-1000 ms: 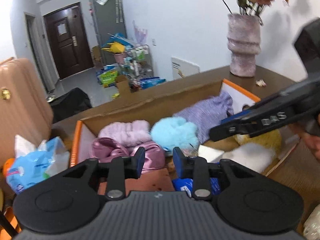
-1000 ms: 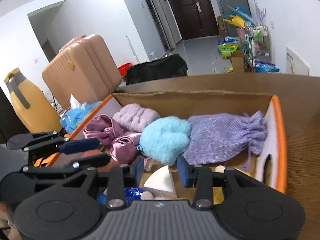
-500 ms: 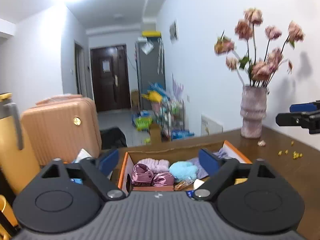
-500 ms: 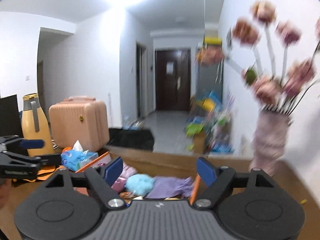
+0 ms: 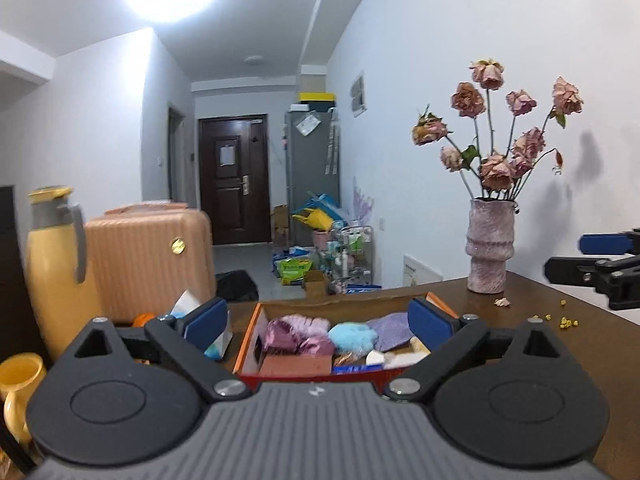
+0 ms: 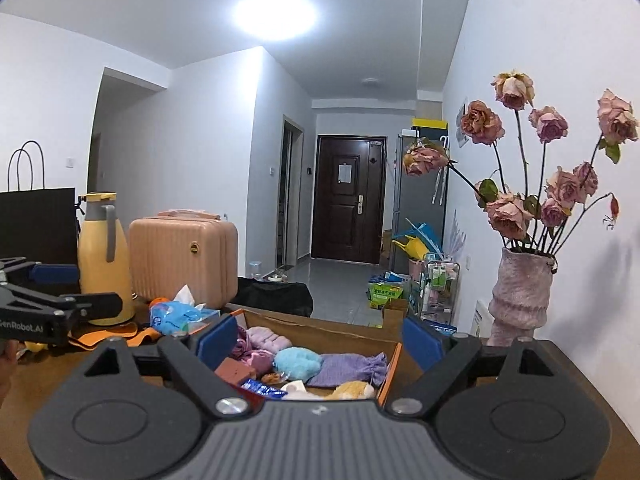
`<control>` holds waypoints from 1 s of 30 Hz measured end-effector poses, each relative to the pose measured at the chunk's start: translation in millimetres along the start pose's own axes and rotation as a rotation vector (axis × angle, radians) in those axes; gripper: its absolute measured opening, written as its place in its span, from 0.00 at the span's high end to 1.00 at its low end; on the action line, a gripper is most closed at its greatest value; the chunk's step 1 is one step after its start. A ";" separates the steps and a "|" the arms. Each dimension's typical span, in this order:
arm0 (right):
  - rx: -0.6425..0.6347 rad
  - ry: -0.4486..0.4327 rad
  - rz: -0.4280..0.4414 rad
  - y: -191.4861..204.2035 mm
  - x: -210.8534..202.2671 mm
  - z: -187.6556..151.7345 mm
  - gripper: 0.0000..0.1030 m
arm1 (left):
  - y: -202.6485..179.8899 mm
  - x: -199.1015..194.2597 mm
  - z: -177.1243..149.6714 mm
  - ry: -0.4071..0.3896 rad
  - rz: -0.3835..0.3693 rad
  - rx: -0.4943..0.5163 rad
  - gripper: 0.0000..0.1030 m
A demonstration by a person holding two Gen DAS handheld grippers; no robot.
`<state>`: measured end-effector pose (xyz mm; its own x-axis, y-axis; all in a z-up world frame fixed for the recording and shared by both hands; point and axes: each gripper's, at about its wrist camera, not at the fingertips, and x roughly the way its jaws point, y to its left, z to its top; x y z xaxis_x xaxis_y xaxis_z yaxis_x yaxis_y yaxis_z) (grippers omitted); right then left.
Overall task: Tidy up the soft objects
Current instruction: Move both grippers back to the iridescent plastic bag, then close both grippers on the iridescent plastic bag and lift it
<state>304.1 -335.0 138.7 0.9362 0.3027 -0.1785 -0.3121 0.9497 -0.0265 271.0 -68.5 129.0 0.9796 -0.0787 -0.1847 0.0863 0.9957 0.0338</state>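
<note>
An orange-rimmed cardboard box (image 5: pixel 245 344) on the wooden table holds the soft things: a light blue fluffy ball (image 5: pixel 352 336), a purple knit pouch (image 5: pixel 390 326), a pink satin bundle (image 5: pixel 296 342), a lilac fluffy piece (image 6: pixel 268 340) and a yellow plush (image 6: pixel 352 390). My left gripper (image 5: pixel 318 318) hovers in front of the box, well back from it, its jaws opening wide with nothing between them. My right gripper (image 6: pixel 320 338) is held the same way, jaws opening and empty. Each gripper shows at the edge of the other's view.
A pink vase of dried roses (image 5: pixel 490 256) stands at the table's back right, with yellow crumbs (image 5: pixel 566 322) near it. On the left are a yellow thermos jug (image 5: pixel 52 272), a peach suitcase (image 5: pixel 148 256), a blue tissue pack (image 6: pixel 180 316) and a black paper bag (image 6: pixel 36 220).
Both grippers have pulled back and up from the box and tipped up towards level. Their jaws have gone from nearly shut to wide apart. The box now looks small and farther off.
</note>
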 end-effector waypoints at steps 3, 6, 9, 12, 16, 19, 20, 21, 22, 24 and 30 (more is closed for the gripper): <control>0.024 0.004 0.003 3.4 -20.6 -17.8 0.14 | -2.9 -15.4 -20.6 0.039 0.031 -0.031 0.04; 0.031 0.025 0.013 6.9 -41.6 -40.8 0.14 | -3.4 -35.3 -46.2 0.075 0.030 -0.046 0.03; 0.053 0.049 0.003 8.0 -61.4 -67.9 0.13 | -6.7 -53.7 -71.5 0.121 0.039 -0.046 0.03; 0.116 0.097 -0.010 8.0 -74.2 -94.3 0.13 | -10.7 -64.8 -92.1 0.189 0.020 -0.073 0.03; 0.166 0.176 -0.008 7.4 -76.4 -118.8 0.13 | -18.7 -63.1 -103.7 0.254 -0.021 -0.070 0.03; 0.166 0.203 -0.014 6.1 -73.3 -124.3 0.15 | -21.7 -56.0 -103.2 0.261 -0.030 -0.076 0.03; 0.166 0.203 -0.012 5.8 -72.3 -124.4 0.15 | -21.8 -53.0 -102.7 0.267 -0.038 -0.084 0.03; 0.171 0.202 -0.010 4.9 -70.8 -124.0 0.16 | -22.1 -48.8 -102.3 0.277 -0.048 -0.093 0.03; 0.177 0.203 -0.005 4.2 -68.3 -123.5 0.16 | -23.0 -44.4 -101.8 0.285 -0.057 -0.098 0.04; 0.196 0.216 0.007 1.1 -60.0 -122.7 0.23 | -26.4 -34.5 -100.0 0.298 -0.086 -0.107 0.04; 0.261 0.269 0.042 -10.3 -20.5 -123.2 0.41 | -45.0 11.1 -91.7 0.351 -0.245 -0.169 0.24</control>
<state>268.2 -360.9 21.5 0.8371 0.3423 -0.4268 -0.2650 0.9361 0.2312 261.3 -109.7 35.4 0.8107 -0.3201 -0.4902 0.2480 0.9462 -0.2077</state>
